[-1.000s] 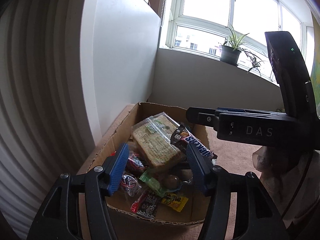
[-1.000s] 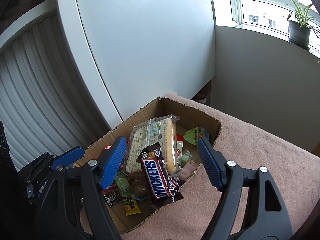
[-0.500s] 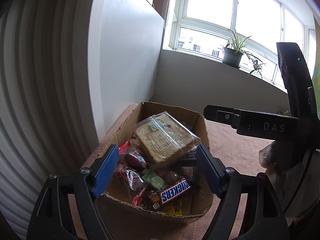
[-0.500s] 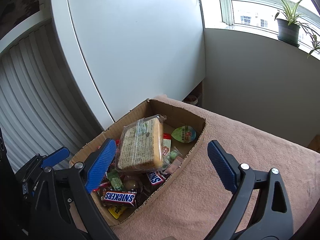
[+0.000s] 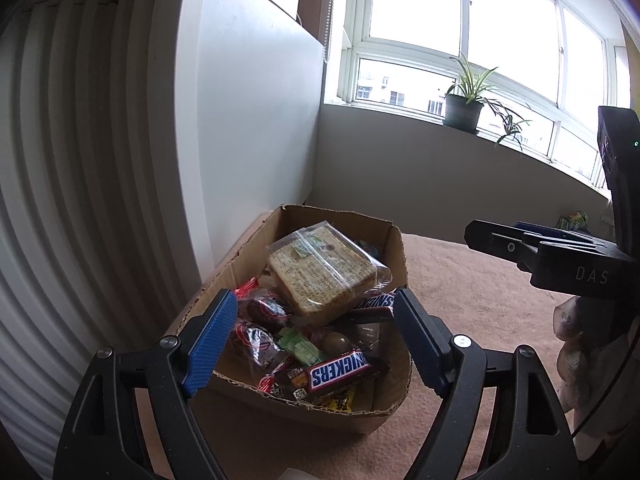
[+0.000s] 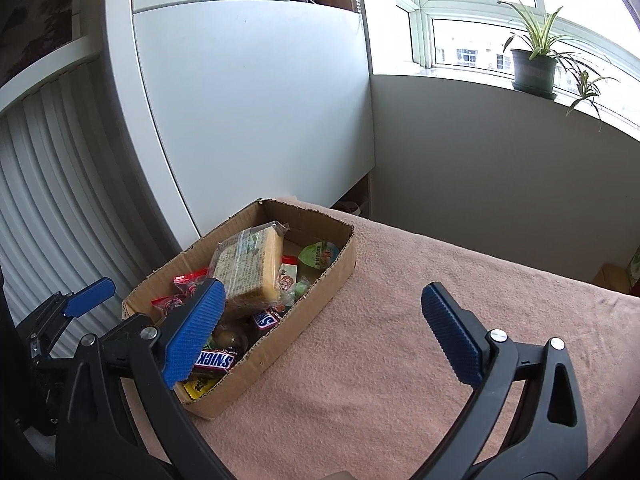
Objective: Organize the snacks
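- Daylight floods in from the white-framed bay window (image 5: 460, 40) at 1 o'clock; its panes are blown out to plain white.
- The green potted plant on the sill (image 6: 534, 62) is backlit and dim.
- The pinkish-brown blanket surface (image 6: 400, 340) is evenly lit, with soft shadows.
- The ribbed white panel (image 5: 60, 200) bows strongly at 9 o'clock from fisheye distortion.
- Corners fall to black vignette; focus is sharp at centre.
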`<state>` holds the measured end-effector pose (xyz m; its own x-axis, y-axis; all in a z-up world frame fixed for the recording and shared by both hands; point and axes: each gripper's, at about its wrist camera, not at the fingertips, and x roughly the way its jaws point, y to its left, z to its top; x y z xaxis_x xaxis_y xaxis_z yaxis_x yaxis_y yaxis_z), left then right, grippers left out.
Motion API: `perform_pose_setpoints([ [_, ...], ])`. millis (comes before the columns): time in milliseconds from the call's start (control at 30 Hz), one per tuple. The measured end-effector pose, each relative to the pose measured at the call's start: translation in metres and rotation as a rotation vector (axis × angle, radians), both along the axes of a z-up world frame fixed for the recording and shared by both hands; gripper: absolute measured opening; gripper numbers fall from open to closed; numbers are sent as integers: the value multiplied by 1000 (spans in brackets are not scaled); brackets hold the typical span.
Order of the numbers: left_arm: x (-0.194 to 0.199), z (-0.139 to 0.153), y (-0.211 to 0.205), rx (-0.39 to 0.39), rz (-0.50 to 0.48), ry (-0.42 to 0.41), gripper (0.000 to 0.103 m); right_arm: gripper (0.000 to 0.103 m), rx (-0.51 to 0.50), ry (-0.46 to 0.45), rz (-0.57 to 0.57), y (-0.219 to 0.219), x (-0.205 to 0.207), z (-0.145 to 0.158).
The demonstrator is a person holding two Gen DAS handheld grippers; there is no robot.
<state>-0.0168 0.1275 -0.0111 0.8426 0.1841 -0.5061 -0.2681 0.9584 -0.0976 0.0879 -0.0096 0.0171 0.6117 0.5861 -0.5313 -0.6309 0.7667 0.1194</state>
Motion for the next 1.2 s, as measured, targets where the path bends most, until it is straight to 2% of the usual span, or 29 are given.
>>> perform_pose_setpoints([
  [233,-2,0,-5,9,15,4,81,101,-28,-44,-14,-7,-10,-4],
  [533,-11,6,-12,37,62,-6,81,101,-16,-41,-43,-16,-8,-6],
  [1200,-13,12,-16,42,54,-15,81,101,-31,-48,-53,-16,-10,-7],
])
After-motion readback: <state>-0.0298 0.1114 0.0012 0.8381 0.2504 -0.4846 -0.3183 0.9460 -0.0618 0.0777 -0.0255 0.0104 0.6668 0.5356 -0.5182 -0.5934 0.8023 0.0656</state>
